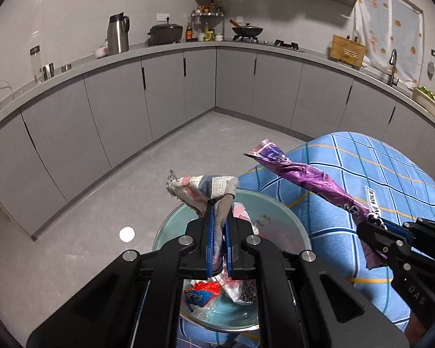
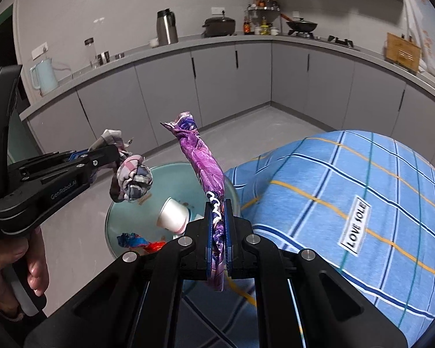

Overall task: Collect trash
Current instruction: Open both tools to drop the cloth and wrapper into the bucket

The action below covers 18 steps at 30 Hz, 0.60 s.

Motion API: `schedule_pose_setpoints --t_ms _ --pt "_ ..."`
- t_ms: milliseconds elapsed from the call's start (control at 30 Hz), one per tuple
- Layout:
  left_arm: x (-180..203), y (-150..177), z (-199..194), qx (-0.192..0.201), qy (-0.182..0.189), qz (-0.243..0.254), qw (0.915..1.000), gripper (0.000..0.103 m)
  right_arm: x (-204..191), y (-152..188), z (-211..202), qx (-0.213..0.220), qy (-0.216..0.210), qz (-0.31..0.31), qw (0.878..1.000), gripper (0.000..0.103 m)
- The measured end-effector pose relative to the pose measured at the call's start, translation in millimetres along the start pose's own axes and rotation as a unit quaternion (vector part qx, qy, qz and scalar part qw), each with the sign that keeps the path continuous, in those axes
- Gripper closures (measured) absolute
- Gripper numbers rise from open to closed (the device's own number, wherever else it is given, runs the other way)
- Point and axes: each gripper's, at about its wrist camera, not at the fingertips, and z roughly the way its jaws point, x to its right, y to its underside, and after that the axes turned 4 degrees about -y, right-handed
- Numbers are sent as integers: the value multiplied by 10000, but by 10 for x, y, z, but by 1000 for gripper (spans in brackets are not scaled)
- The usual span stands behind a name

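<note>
My left gripper (image 1: 219, 207) is shut on a crumpled striped cloth (image 1: 201, 189) and holds it in the air above a round glass side table (image 1: 287, 220). It also shows in the right wrist view (image 2: 117, 156), with the cloth (image 2: 133, 178) hanging from it. My right gripper (image 2: 218, 203) is shut on a twisted purple wrapper (image 2: 201, 156), held upright above the table's edge. The wrapper shows in the left wrist view (image 1: 301, 175) too. On the table (image 2: 124, 211) lie a white paper cup (image 2: 172, 214) and red and blue wrappers (image 2: 139, 242).
A seat with a blue plaid cover (image 2: 348, 203) stands right of the table. Grey cabinets (image 1: 116, 107) and a counter with a kettle (image 1: 117, 33), pots and a stove run around the room. Grey floor (image 1: 101, 217) lies to the left.
</note>
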Motion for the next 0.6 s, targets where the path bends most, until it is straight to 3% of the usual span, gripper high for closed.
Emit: schedule_pose_setpoints --t_ms 300,400,433,467,600 --pt "-102 77 182 -204 -6 -105 9997 96 -106 -45 239 -175 -38 -182 9997 93" --pt "-108 101 227 -251 -38 -116 9996 92 -91 -34 301 -186 -110 -168 9996 85" --pt "-111 110 240 -270 -70 -121 9995 83 -73 -29 314 -184 -121 -133 9997 72" --pt "-130 118 244 -265 -107 -152 9995 65 -61 -21 325 -188 -145 -100 9997 64" --pt "-166 126 201 -188 -187 -168 9995 48 41 8 302 -121 -161 95 9998 59"
